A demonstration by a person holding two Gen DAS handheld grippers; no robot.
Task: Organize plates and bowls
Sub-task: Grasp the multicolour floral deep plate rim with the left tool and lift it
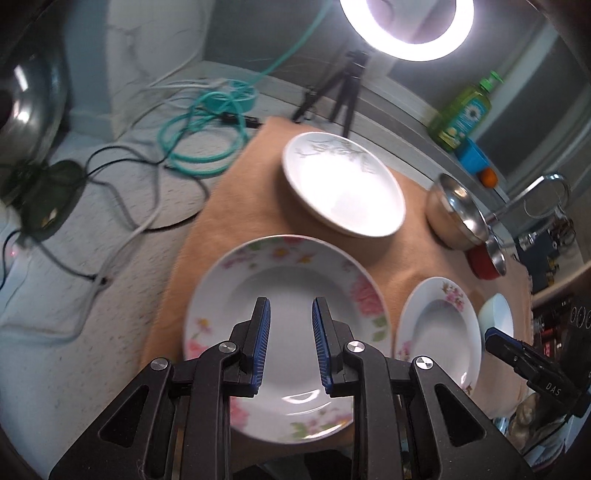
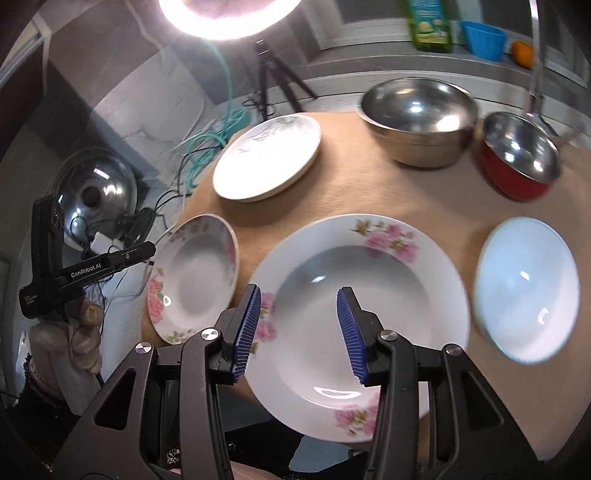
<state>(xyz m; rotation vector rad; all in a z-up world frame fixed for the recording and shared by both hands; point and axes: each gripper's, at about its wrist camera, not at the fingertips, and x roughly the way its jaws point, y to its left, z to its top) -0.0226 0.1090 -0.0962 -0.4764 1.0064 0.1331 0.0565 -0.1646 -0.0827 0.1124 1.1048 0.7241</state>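
Left wrist view. Your left hand-held gripper [image 1: 291,314] hangs over the rose-rimmed deep plate [image 1: 286,321], jaws narrowly parted and empty, nothing between the blue pads. Landmark: the tan cloth [image 1: 229,206] covering the worktop; every dish sits on it.
- Rose-rimmed deep plate: near edge of the cloth, directly below the pads.
- White plate with grey leaf print [image 1: 343,184]: far side of the cloth.
- Second floral deep plate [image 1: 439,332]: near right of the cloth, just beside the first.
- Steel bowl [image 1: 458,212] and red-sided steel bowl [image 1: 487,258]: far right of the cloth.
- Off the cloth: teal cable coil [image 1: 203,133], tripod [image 1: 343,92], ring light [image 1: 406,26], green soap bottle [image 1: 461,118].

Right wrist view. Your right hand-held gripper [image 2: 299,325] is released, jaws wider apart, empty, above the pink-blossom deep plate [image 2: 362,317].
- Pale bowl [image 2: 528,288]: near right of the cloth [image 2: 351,192].
- Smaller-looking rose plate [image 2: 192,280]: near left corner, overhanging the cloth edge.
- Your left hand-held gripper [image 2: 147,251] shows beyond that corner, held in a gloved hand [image 2: 81,332].

Handling note: to stack like with like, take each deep plate by its rim, pads straddling the edge, and lift level. The two floral plates lie close; clear one before sliding the other. Keep away from the cables off the cloth's far left.
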